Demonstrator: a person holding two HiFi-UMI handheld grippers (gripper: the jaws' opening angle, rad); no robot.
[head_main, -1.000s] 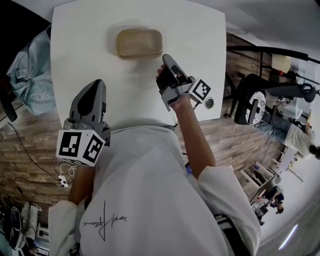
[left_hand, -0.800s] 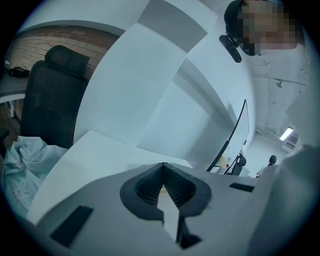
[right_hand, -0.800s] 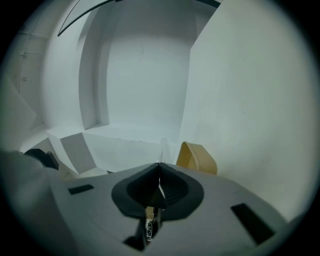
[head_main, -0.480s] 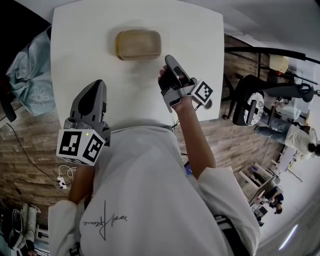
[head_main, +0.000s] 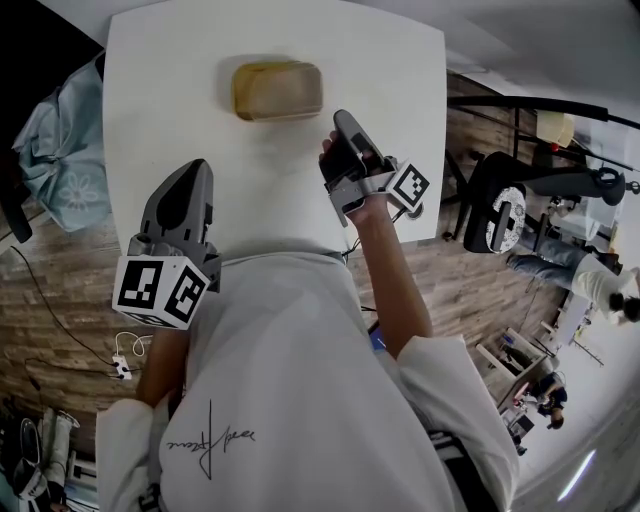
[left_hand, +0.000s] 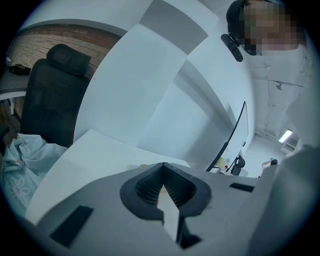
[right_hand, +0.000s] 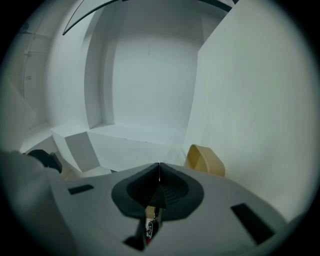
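Pale blue crumpled cloth (head_main: 50, 150) lies off the left edge of the square white table (head_main: 400, 70). Left gripper (head_main: 193, 168) hovers over the table's near left, unmoved over the last second, jaws pressed together on nothing. Tan rectangular plastic container (head_main: 277, 90) with clear lid sits far middle, untouched, apart from both tools. Right gripper (head_main: 340, 120), nearest to it, jaws likewise together and empty, has drifted slightly right; in the right gripper view the container slid further right of the tips. Black office chair (head_main: 500, 215) stands beyond the right edge
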